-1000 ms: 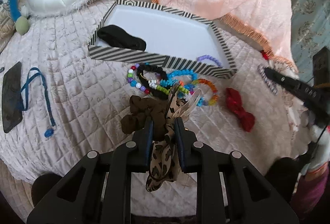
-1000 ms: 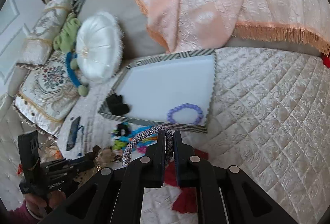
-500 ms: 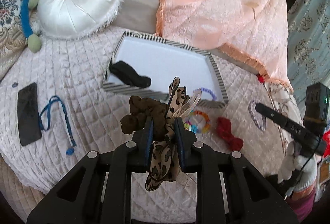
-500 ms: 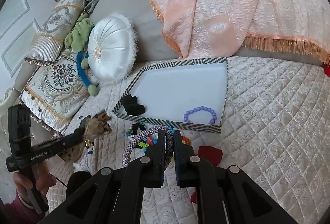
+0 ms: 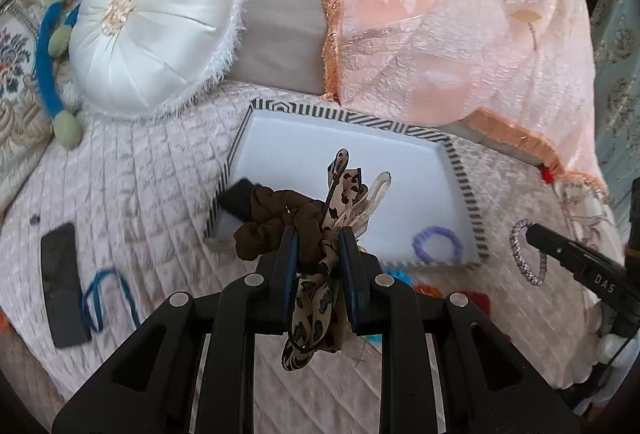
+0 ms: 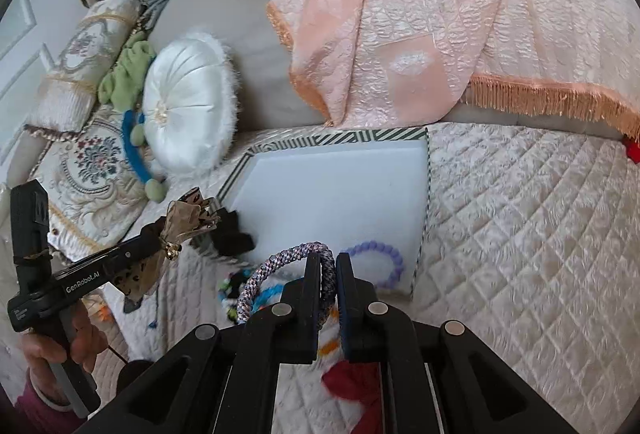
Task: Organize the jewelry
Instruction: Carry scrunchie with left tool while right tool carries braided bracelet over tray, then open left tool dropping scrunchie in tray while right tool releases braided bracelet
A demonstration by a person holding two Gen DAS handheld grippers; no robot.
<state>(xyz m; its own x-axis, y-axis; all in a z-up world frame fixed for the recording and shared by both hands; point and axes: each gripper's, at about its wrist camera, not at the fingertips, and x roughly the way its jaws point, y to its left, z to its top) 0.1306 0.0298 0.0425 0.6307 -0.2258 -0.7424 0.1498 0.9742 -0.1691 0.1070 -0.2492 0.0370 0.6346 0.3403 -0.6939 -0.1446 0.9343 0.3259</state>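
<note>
Done: purple bead bracelet [image 5: 438,245] and black tie [image 6: 232,234] lie in my tray [image 5: 464,178].
Left tongs [image 5: 316,254]: clamped on leopard scrunchie [image 5: 312,298], tray at 12 o'clock.
Right tongs [image 6: 329,274]: pinching braided bracelet [image 6: 280,266].
Left: bright bead bracelets [image 6: 256,292] and red bow [image 6: 352,382] at 6 o'clock of tray.

One tray [image 5: 464,186], one purple bead bracelet [image 5: 438,244], one braided bracelet [image 6: 280,270], one brown scrunchie [image 5: 272,222], one phone [image 5: 60,282], one round white cushion [image 5: 156,34].

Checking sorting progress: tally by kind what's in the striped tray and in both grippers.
Purple bead bracelet, in the tray: 1
Black hair piece, in the tray: 1
Braided band, in the right gripper: 1
Brown-and-leopard fabric bundle, in the left gripper: 1
Total: 4
</note>
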